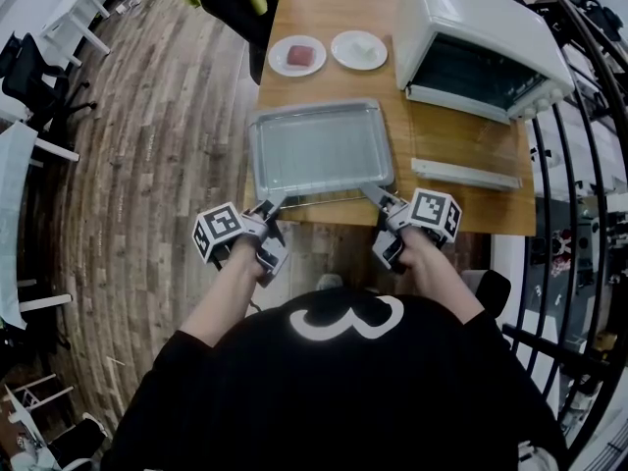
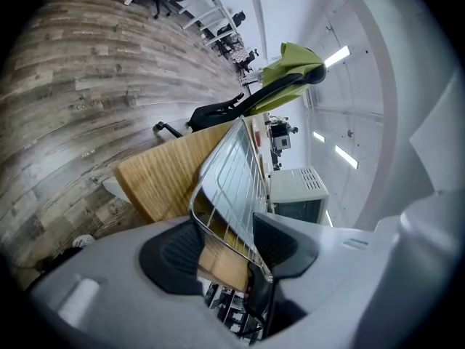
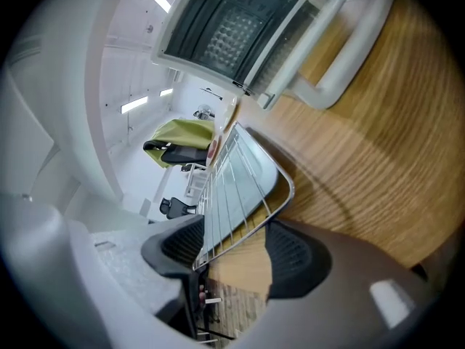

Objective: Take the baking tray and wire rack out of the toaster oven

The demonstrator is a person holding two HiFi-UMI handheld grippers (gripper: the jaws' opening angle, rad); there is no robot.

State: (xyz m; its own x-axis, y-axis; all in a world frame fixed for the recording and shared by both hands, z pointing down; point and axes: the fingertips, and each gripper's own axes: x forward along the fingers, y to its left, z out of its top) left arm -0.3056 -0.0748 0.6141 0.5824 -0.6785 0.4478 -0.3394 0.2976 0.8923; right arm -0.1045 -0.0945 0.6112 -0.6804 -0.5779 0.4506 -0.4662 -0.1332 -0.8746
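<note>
Baking tray (image 1: 319, 150): rectangular, shallow, dull silver-grey metal, rounded corners, raised rim, nothing on it. Wire rack (image 1: 324, 202): thin bright wire, outer frame with parallel bars. Tray and rack sit stacked on the wooden table (image 1: 324, 8), out of the toaster oven (image 1: 471, 27) and in front of it to the left, at the table's near edge. The rack's front wire sticks out past the tray's near rim. In both gripper views the bars cross the tray's grey face; which piece is on top is not certain. Oven: white, door (image 1: 466, 173) dropped open onto the table, cavity dark. Left gripper (image 1: 267, 207) is at the stack's near-left corner and right gripper (image 1: 378, 196) at its near-right corner, each carried by one hand of the person. Left gripper view: left gripper (image 2: 225, 249) has its jaws standing apart, and the rack's (image 2: 232, 187) corner wire runs through the gap between the black ribbed pads without being clamped. Right gripper view: right gripper (image 3: 236, 249) has its jaws spread wide; the rack's (image 3: 232, 187) corner lies between the pads, close to the left-hand pad and clear of the other, not pinched. Two small white plates (image 1: 296, 55) stand at the table's far side, well apart from the tray.
</note>
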